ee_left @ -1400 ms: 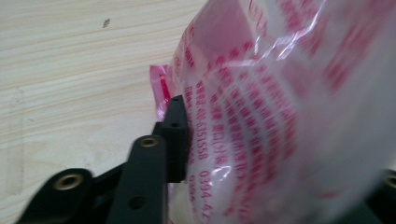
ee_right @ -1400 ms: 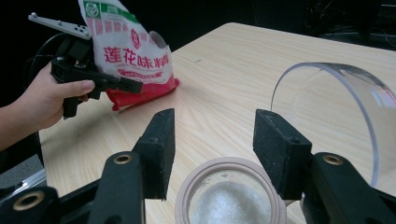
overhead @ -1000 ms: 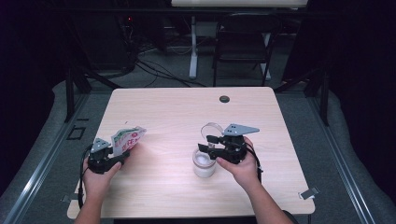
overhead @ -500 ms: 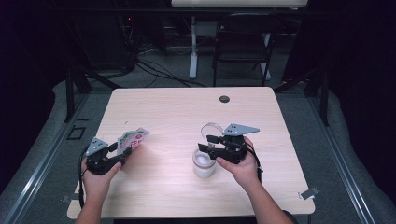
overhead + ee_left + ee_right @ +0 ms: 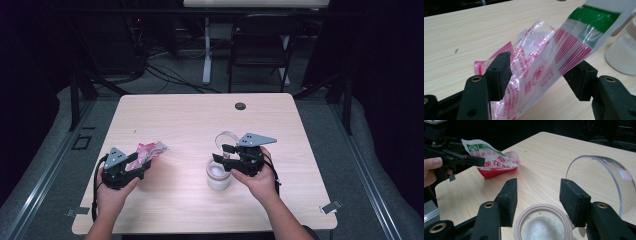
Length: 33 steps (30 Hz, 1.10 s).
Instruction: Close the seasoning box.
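From the high view, my left tool (image 5: 142,162) holds the crinkled red-and-white plastic pouch (image 5: 150,150) over the desk (image 5: 190,120), apart from the white-filled glass jar (image 5: 218,174). In the left gripper view, its jaws pinch the pouch (image 5: 541,62). In the right gripper view, the right tool (image 5: 537,192) is spread above the open jar (image 5: 542,226); I judge pouring is not yet begun.

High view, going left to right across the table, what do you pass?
left gripper → red and white plastic bag → open jar of white powder → right gripper → clip at the table's right edge.
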Tool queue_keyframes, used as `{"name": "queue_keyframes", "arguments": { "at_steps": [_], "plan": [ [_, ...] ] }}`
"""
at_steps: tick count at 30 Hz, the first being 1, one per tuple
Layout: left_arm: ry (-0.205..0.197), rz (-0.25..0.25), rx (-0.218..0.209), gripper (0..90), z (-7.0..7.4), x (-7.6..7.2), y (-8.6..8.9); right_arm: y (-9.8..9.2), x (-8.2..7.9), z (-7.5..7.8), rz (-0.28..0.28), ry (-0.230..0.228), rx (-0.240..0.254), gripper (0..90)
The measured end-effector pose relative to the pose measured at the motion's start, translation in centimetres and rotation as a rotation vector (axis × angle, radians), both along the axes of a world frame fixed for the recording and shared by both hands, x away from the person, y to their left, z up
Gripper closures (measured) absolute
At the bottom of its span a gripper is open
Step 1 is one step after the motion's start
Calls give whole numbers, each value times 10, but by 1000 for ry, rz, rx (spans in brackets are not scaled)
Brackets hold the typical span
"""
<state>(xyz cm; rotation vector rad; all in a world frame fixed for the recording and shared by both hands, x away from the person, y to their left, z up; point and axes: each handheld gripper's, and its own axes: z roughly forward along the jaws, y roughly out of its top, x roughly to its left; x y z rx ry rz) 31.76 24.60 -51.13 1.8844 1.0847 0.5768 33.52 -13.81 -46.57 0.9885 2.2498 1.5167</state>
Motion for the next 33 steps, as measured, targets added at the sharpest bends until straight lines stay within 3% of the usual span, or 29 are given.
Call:
{"name": "queue_keyframes", "arguments": {
  "at_steps": [3, 6, 10, 12, 24, 33],
  "plan": [
    [2, -18, 11, 400, 0, 0, -5, 0, 0, 1, 6, 4, -4, 495],
    [-2, -43, 49, 399, 2, -2, -11, 1, -1, 1, 9, 10, -3, 522],
    [4, -57, 46, 393, 2, -4, -18, 3, -1, 0, 29, 19, -9, 539],
    [3, -61, 64, 393, 2, -4, -22, 4, -2, 0, 33, 12, -19, 538],
    [6, -118, 47, 394, 5, -9, -39, 5, -3, 0, 38, 11, -58, 591],
    [7, -146, 59, 398, 6, -13, -50, 1, -5, 2, 35, 7, -26, 693]
  ]
}}
